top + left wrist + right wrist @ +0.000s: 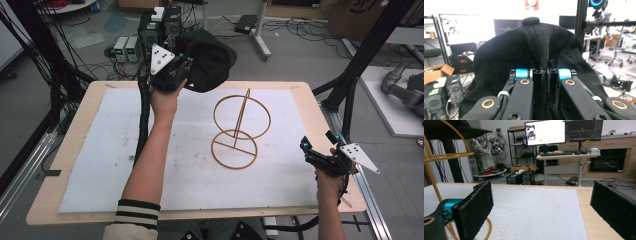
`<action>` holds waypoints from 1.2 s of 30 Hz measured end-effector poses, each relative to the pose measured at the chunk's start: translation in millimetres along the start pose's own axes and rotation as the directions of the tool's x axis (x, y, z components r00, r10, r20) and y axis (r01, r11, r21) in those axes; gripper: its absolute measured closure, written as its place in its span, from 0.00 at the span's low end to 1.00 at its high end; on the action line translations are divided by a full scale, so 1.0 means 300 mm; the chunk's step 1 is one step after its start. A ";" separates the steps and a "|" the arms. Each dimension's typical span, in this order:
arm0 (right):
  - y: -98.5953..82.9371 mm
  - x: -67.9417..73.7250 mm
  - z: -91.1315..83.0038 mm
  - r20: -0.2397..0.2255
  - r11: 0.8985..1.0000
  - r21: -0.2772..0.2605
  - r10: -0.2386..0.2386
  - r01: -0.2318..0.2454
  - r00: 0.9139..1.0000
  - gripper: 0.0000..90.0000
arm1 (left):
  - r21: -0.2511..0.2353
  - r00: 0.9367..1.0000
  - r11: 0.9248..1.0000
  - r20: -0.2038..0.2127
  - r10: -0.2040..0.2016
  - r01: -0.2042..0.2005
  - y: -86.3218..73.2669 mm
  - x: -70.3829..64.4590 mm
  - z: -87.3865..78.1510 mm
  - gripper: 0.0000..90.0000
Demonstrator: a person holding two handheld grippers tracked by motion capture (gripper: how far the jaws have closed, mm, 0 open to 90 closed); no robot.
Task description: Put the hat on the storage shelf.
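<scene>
Your left claw [184, 64], clamped on the black cap [210, 60] above the tabletop's [300, 100] far edge, is nearer the upright wire stand [240, 131], which lies toward you and rightward, while your right claw [306, 148] waits open.

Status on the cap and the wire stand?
Done: left gripper is shut on the black cap, lifted off the table. In hand: cap held beyond the gold wire stand. Left: placing it on the stand, probably. Right gripper open, idle.
</scene>
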State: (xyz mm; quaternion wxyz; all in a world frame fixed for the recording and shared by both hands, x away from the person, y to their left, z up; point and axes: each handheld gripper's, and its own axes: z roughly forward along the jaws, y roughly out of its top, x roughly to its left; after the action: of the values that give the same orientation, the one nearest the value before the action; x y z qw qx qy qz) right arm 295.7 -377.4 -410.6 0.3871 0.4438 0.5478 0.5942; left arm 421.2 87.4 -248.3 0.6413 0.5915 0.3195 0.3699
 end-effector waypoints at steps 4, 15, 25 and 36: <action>0.000 0.001 -0.001 0.001 1.000 0.002 0.000 0.000 1.000 0.05 | -0.027 0.999 1.000 0.034 -0.011 0.012 0.038 -0.026 -0.015 0.97; 0.001 0.001 -0.002 0.001 1.000 -0.001 -0.004 0.004 1.000 0.05 | -0.045 0.995 0.999 0.104 0.008 -0.003 0.113 -0.130 -0.042 0.97; 0.001 0.000 -0.002 0.003 1.000 -0.006 0.001 -0.001 1.000 0.05 | -0.032 0.987 0.999 0.156 0.027 -0.022 0.113 -0.219 -0.057 0.97; 0.000 -0.002 -0.002 0.004 1.000 -0.001 0.005 -0.005 1.000 0.05 | -0.002 0.981 1.000 0.193 0.028 -0.028 0.066 -0.294 -0.061 0.97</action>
State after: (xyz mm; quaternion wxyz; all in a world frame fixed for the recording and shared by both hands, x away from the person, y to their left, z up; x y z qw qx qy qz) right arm 295.2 -378.1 -410.8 0.3870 0.4460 0.5457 0.5946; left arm 357.8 22.4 -232.8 0.6639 0.6292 0.2474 0.3196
